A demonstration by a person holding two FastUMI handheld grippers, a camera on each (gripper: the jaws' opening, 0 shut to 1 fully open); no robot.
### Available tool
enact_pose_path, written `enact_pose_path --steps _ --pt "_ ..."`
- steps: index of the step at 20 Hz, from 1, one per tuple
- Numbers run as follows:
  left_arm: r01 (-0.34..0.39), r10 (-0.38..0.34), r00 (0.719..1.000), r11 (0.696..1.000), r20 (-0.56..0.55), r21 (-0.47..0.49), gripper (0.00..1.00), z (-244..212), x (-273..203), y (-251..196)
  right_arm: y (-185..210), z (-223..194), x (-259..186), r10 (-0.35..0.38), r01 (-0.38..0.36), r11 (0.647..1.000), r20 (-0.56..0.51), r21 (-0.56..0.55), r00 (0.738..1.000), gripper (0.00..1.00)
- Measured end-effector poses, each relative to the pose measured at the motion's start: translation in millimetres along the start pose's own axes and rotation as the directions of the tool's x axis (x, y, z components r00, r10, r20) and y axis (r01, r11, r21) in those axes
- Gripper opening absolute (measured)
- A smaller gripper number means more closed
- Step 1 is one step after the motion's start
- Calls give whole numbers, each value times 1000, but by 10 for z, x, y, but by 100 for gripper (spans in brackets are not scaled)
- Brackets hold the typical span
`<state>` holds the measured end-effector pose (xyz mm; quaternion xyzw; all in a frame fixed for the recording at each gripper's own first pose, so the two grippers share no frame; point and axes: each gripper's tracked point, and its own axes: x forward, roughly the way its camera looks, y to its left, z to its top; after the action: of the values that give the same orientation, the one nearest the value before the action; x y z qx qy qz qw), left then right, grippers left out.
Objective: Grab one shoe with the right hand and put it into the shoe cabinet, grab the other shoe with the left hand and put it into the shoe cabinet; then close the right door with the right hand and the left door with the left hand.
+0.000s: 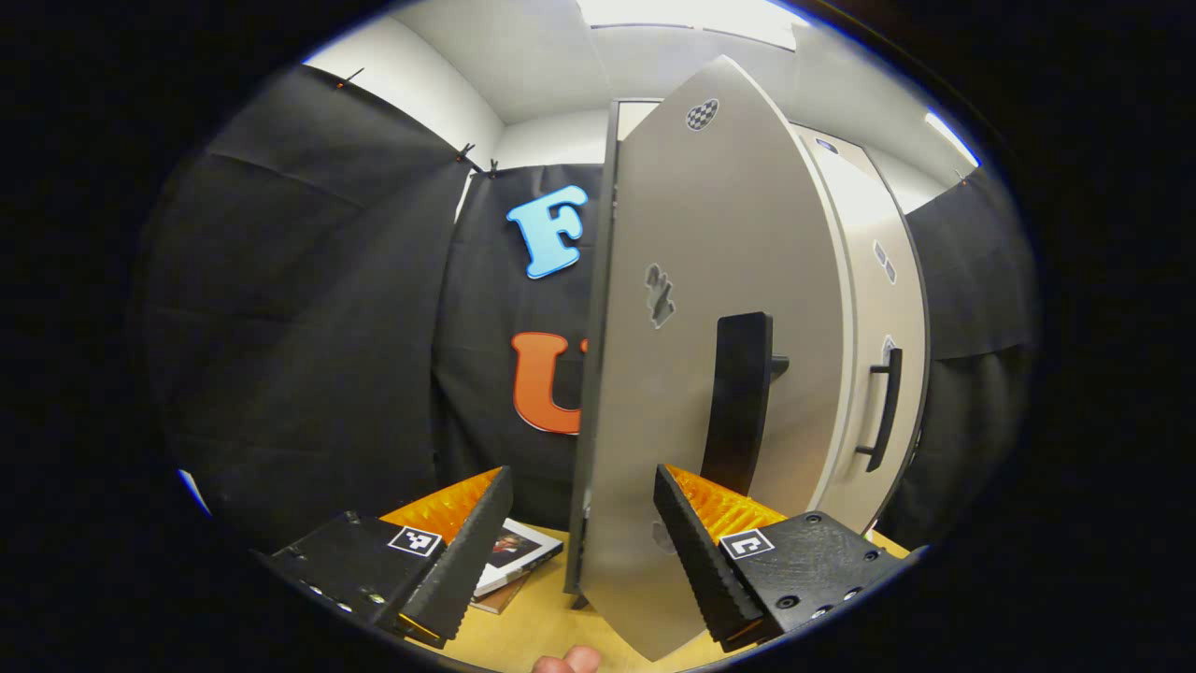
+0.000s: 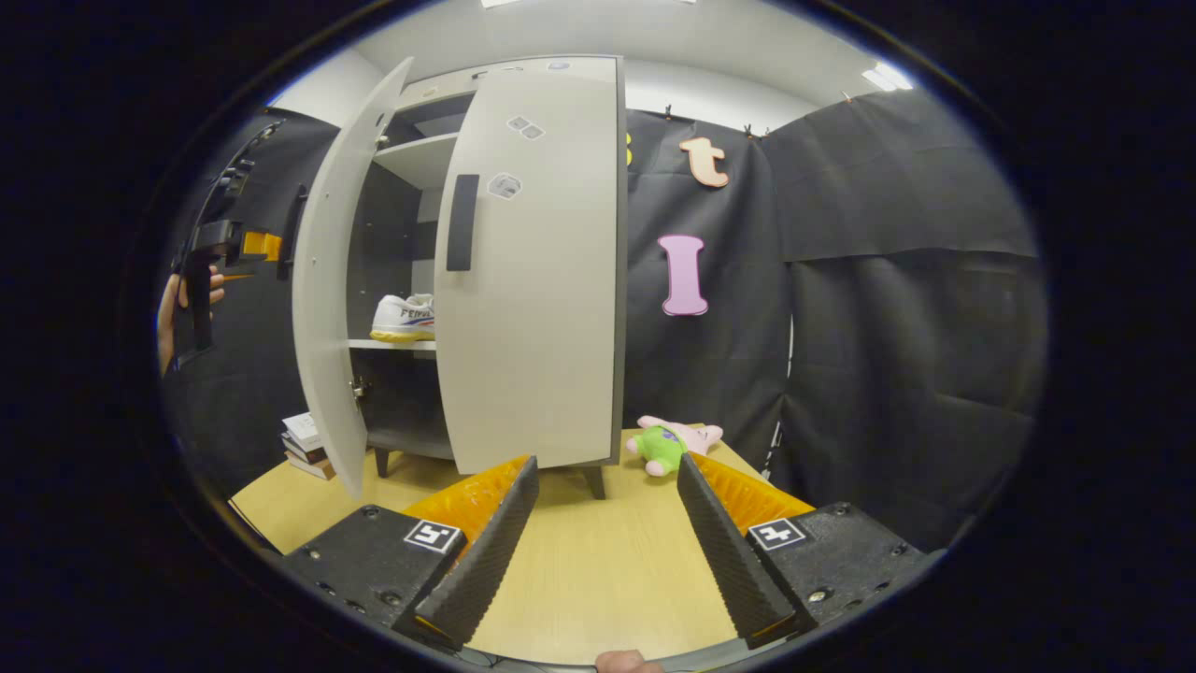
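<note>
In the right gripper view the grey shoe cabinet [image 2: 523, 84] stands on the table. Its left door [image 2: 327, 308] swings wide open, and the right door [image 2: 533, 280] lies against the cabinet front. A white shoe [image 2: 404, 320] rests on the middle shelf in the gap between them. My right gripper [image 2: 607, 542] hangs open over the table, well short of the cabinet. A hand holds my left gripper [image 2: 252, 257] behind the open door. In the left gripper view my left gripper [image 1: 584, 551] is open, with the left door [image 1: 710, 280] close ahead, edge-on, and its black handle [image 1: 738, 402] just right.
A stack of books [image 2: 304, 444] lies on the table left of the cabinet, also seen as books [image 1: 514, 551] under the left fingers. A pink and green plush toy [image 2: 668, 444] sits right of the cabinet. The wooden table [image 2: 598, 579] runs to the black cloth walls.
</note>
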<state>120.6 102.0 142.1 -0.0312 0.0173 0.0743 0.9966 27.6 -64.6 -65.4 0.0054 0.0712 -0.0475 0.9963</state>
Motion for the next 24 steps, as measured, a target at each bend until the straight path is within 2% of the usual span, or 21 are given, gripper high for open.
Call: enact_pose_path --steps 4,8,12,16,20,21,24 --pt "40 -40 999 999 -15 16 94 -158 253 -309 -108 -15 -45 -28 28 1000 2 12 1000 97" --pt "4 -4 1000 1000 -25 7 93 -345 140 -202 -207 4 -68 -54 53 998 10 12 999 97" --pt "12 -12 999 1000 -46 -5 93 -605 -361 -147 -191 48 -71 -51 50 999 22 21 998 97" --pt "14 -12 999 999 -50 40 93 -950 -957 -213 -40 78 -36 -23 22 1000 38 22 999 97" --pt "133 -130 988 991 -82 27 93 -1252 -1360 -609 189 102 -31 30 -31 999 31 26 999 97" --pt "152 -150 985 988 -87 20 93 -1274 -1430 -674 236 137 -26 43 -44 999 38 24 998 94" --pt "176 -175 980 984 -93 3 93 -1297 -1527 -804 324 183 -51 67 -68 998 50 8 996 97"
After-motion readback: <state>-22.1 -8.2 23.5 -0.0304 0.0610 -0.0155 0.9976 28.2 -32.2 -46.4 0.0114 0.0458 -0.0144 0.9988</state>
